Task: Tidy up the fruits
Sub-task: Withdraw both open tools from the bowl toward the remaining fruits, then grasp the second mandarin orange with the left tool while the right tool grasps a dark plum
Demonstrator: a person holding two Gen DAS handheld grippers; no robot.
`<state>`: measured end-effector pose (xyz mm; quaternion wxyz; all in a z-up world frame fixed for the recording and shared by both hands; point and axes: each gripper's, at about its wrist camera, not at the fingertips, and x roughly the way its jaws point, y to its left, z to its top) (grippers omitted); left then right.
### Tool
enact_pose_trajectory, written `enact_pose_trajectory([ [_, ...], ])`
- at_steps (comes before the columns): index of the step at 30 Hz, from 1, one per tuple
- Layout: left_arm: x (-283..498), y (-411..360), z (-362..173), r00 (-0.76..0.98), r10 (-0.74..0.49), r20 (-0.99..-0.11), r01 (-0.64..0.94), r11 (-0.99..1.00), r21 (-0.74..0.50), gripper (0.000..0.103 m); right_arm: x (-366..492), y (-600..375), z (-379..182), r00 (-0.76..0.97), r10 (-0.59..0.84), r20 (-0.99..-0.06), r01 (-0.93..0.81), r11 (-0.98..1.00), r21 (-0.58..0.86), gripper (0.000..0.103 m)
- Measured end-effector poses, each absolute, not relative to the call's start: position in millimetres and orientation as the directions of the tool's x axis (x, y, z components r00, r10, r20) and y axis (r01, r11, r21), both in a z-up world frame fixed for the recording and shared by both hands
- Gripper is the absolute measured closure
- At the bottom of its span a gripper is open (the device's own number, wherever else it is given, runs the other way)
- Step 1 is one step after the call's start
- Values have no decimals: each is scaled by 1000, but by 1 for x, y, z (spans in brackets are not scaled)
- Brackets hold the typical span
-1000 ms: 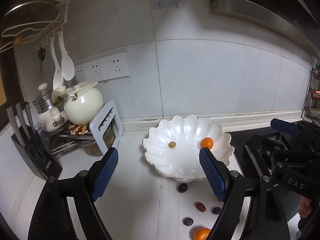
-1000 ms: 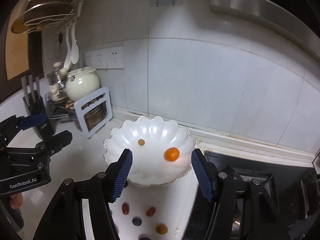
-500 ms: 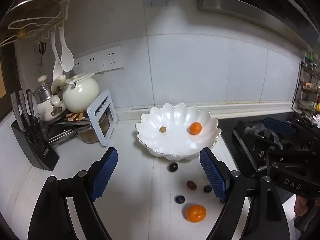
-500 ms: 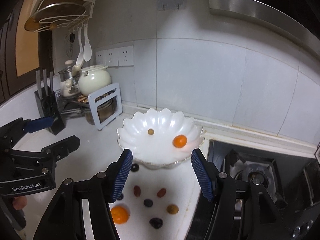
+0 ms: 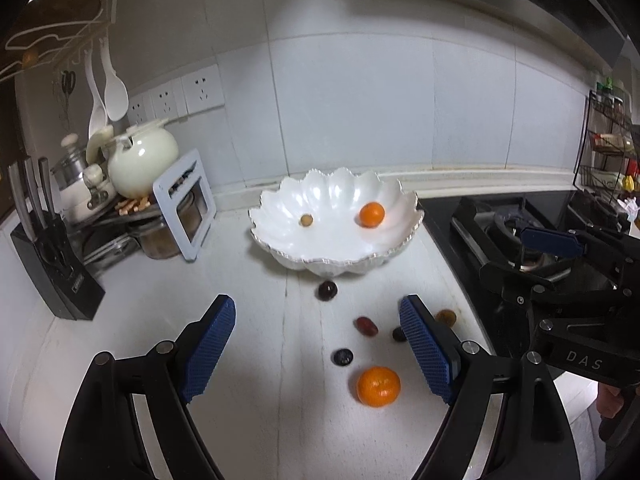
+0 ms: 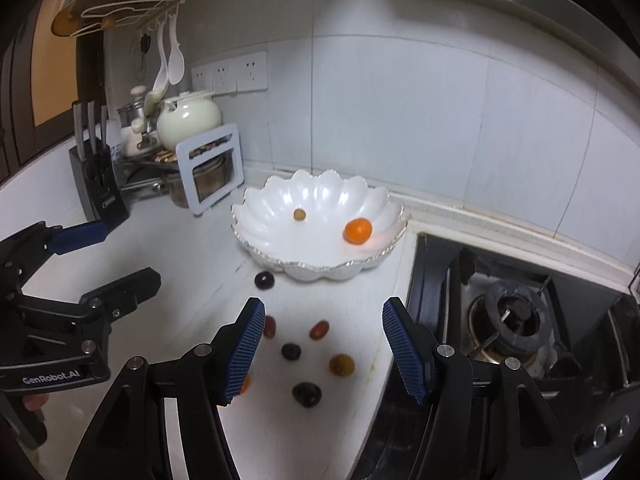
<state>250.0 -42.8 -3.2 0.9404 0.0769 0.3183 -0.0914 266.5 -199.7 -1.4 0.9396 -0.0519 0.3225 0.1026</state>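
Observation:
A white scalloped bowl (image 5: pixel 280 250) (image 6: pixel 256 246) stands at the back of the white counter. It holds a small orange (image 5: pixel 371 214) (image 6: pixel 357 231) and a tiny tan fruit (image 5: pixel 306 220) (image 6: pixel 299 214). In front of it several loose fruits lie on the counter: a tangerine (image 5: pixel 378 386), a dark grape (image 5: pixel 327 291) (image 6: pixel 264 280), a red fruit (image 5: pixel 366 326) (image 6: pixel 319 330), a dark blue berry (image 5: pixel 343 357) (image 6: pixel 291 351) and a yellow-brown one (image 6: pixel 341 365). My left gripper (image 5: pixel 317 312) hovers open above them, empty. My right gripper (image 6: pixel 323 314) is beside it, also open and empty.
A gas stove (image 5: pixel 516 232) (image 6: pixel 508 316) borders the counter on the right. At the left stand a black knife block (image 5: pixel 52 252), a rack with a cream teapot (image 5: pixel 142 162) and pots, and a white frame (image 5: pixel 182 204). Spoons hang above.
Both grippers have drawn back from the bowl and sunk lower. The bowl now sits farther off and more loose fruits show between the fingers. Both openings look unchanged.

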Motion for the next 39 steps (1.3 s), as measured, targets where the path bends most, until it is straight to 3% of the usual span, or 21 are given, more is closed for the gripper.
enact_pose_trajectory([
  [10,240,-50,-36,751,-118,-649,249,962,115,18,256,-192,-28,757,151,-636,-264,961,-87,41],
  [24,237,-65,-79,697,-167,-697,328,939,102,19,263,-197,-72,669,199,-716,-305,952,-20,41],
  [39,252,-72,-120,640,-196,-743,360,931,64,29,282,-201,-109,598,224,-770,-331,944,17,46],
])
